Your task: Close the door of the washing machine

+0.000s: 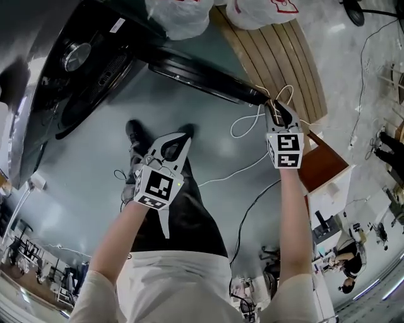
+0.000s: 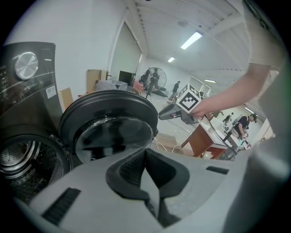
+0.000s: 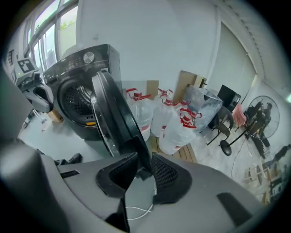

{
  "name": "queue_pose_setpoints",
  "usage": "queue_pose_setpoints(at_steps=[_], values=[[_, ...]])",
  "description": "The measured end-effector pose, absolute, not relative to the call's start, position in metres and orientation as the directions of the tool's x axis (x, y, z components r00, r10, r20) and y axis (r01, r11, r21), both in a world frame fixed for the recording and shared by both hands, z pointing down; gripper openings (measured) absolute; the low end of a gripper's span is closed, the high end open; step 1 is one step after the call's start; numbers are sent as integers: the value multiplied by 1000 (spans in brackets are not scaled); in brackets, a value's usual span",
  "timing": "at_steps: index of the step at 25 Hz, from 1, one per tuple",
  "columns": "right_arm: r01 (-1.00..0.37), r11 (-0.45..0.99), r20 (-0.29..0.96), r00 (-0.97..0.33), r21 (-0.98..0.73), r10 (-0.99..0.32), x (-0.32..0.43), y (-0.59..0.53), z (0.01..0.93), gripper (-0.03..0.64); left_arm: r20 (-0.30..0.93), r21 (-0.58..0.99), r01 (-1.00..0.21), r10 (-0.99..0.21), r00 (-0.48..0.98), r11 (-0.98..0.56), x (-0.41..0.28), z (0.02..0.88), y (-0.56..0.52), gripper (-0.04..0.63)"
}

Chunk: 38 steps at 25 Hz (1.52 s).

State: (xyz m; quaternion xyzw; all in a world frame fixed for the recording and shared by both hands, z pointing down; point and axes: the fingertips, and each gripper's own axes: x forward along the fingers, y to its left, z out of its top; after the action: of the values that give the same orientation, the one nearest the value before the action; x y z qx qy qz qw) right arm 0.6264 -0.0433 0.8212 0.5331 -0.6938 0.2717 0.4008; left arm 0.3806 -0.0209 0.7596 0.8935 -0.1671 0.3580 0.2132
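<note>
The black washing machine (image 1: pixel 82 63) stands at the upper left, and its round door (image 1: pixel 202 76) is swung wide open towards the right. My right gripper (image 1: pixel 273 108) is at the door's free end. In the right gripper view, the door's rim (image 3: pixel 113 113) runs between the jaws of the right gripper (image 3: pixel 143 166), which stand partly apart with floor showing through the gap. My left gripper (image 1: pixel 173 142) hangs lower, over the floor, shut and empty. The left gripper view looks past the closed left gripper (image 2: pixel 146 154) at the door's glass (image 2: pixel 111 127) and the drum (image 2: pixel 18 159).
White plastic bags (image 1: pixel 180 16) sit on a wooden pallet (image 1: pixel 284 57) behind the door. A white cable (image 1: pixel 249 123) loops on the floor under the door's end. A brown cabinet (image 1: pixel 325 167) stands to the right. My shoe (image 1: pixel 134 132) is below the door.
</note>
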Motion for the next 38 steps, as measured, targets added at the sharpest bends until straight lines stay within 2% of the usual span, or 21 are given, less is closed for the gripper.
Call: queue_pose_setpoints(at_steps=[7, 13, 27, 38], values=[[-901, 419, 859, -122, 115, -498, 629, -55, 835, 100, 729, 274, -472, -139, 670, -838, 374, 778, -10, 9], [-879, 459, 869, -121, 131, -480, 628, -50, 839, 100, 747, 269, -515, -161, 645, -814, 355, 787, -12, 8], [-914, 391, 892, -87, 105, -444, 598, -17, 850, 101, 752, 281, -542, -169, 637, -792, 315, 792, -5, 9], [-954, 292, 906, -66, 65, -417, 548, 35, 848, 103, 744, 289, -567, -191, 640, -771, 247, 779, 9, 8]])
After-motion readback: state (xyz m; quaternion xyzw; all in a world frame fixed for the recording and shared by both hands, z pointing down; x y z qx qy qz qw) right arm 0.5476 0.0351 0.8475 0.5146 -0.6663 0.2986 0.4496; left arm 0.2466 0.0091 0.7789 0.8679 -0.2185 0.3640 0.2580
